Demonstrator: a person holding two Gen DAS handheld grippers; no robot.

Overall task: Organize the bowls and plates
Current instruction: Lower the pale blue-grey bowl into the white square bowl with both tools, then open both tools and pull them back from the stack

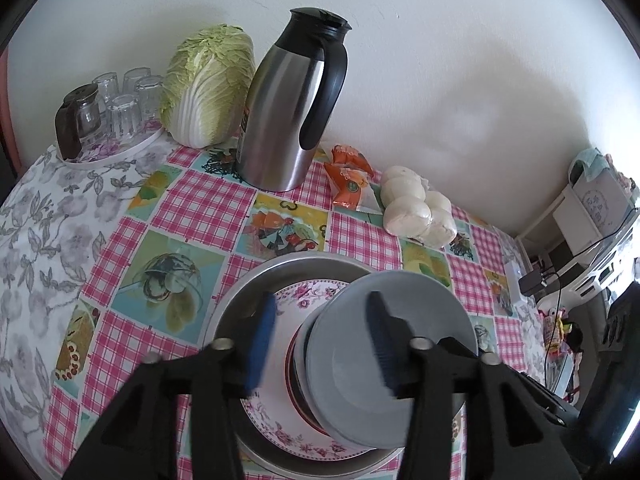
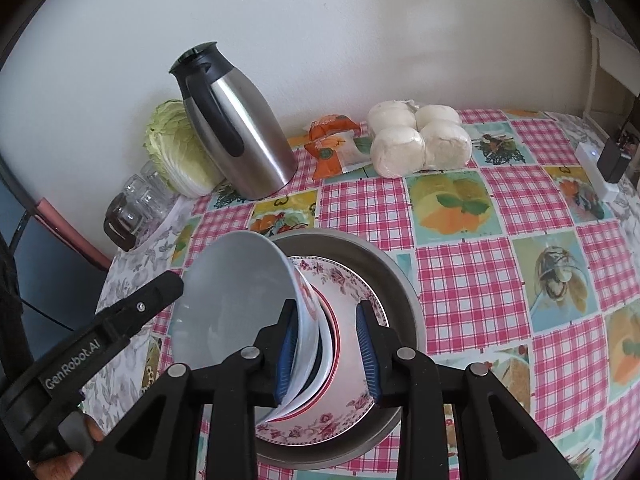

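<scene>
A floral pink plate (image 1: 288, 304) lies inside a round metal pan (image 1: 240, 300) on the checked tablecloth. A stack of bowls, topmost grey-white (image 1: 360, 360), rests tilted on the plate. My left gripper (image 1: 320, 344) hovers open over them, its right finger in front of the grey bowl. In the right wrist view the same bowl stack (image 2: 236, 300) leans left on the plate (image 2: 344, 284) in the pan (image 2: 384, 268). My right gripper (image 2: 328, 348) is open, its fingers on either side of the stacked bowl rims.
A steel thermos jug (image 1: 288, 112), a napa cabbage (image 1: 208, 88), upturned glasses on a tray (image 1: 116, 112), orange snack packets (image 1: 348, 176) and bagged white buns (image 1: 416, 208) stand along the wall. A charger and white box (image 2: 596, 168) lie at the table's right edge.
</scene>
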